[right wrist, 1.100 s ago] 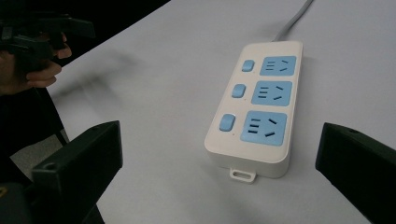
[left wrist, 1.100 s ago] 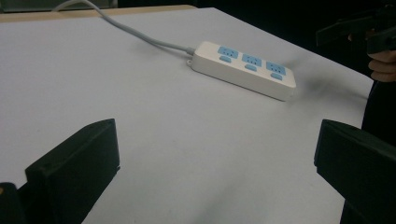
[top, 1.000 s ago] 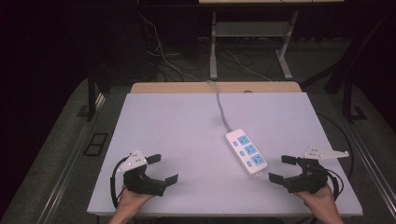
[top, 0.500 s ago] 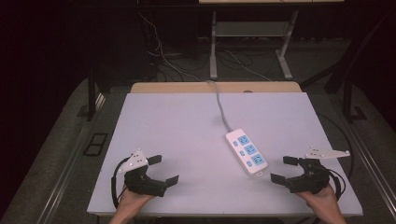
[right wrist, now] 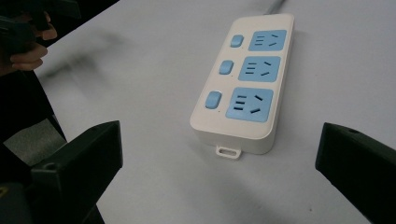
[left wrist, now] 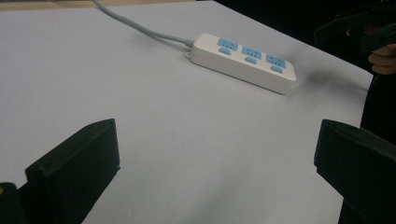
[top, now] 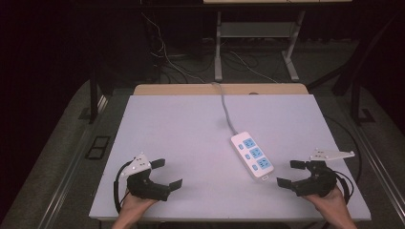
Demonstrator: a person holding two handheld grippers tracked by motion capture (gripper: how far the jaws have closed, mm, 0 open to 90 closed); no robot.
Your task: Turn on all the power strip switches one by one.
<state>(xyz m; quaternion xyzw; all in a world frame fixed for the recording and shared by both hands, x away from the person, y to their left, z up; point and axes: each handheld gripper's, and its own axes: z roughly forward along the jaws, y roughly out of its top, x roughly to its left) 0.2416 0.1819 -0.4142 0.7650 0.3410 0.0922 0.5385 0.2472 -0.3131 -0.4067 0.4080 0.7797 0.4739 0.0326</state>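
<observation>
A white power strip [top: 252, 155] with three blue sockets lies right of the table's centre, and its grey cable [top: 226, 108] runs off toward the far edge. My left gripper [top: 166, 173] rests open near the front left corner, pointing right. My right gripper [top: 292, 172] is open near the front right corner, just right of the strip's near end. In the left gripper view the power strip [left wrist: 244, 67] lies far ahead beyond the wide-apart jaws. The right gripper view has the power strip [right wrist: 244, 81] close in front, its near end between the spread jaws.
The white table [top: 191, 138] has a wooden strip along its far edge [top: 219, 89]. Behind it stand a metal frame's legs [top: 218, 52] and loose cables on a dark floor. The other hand's gripper [left wrist: 359, 28] shows at the top right of the left gripper view.
Both grippers have barely moved; the left one has shifted slightly. The power strip lies where it was.
</observation>
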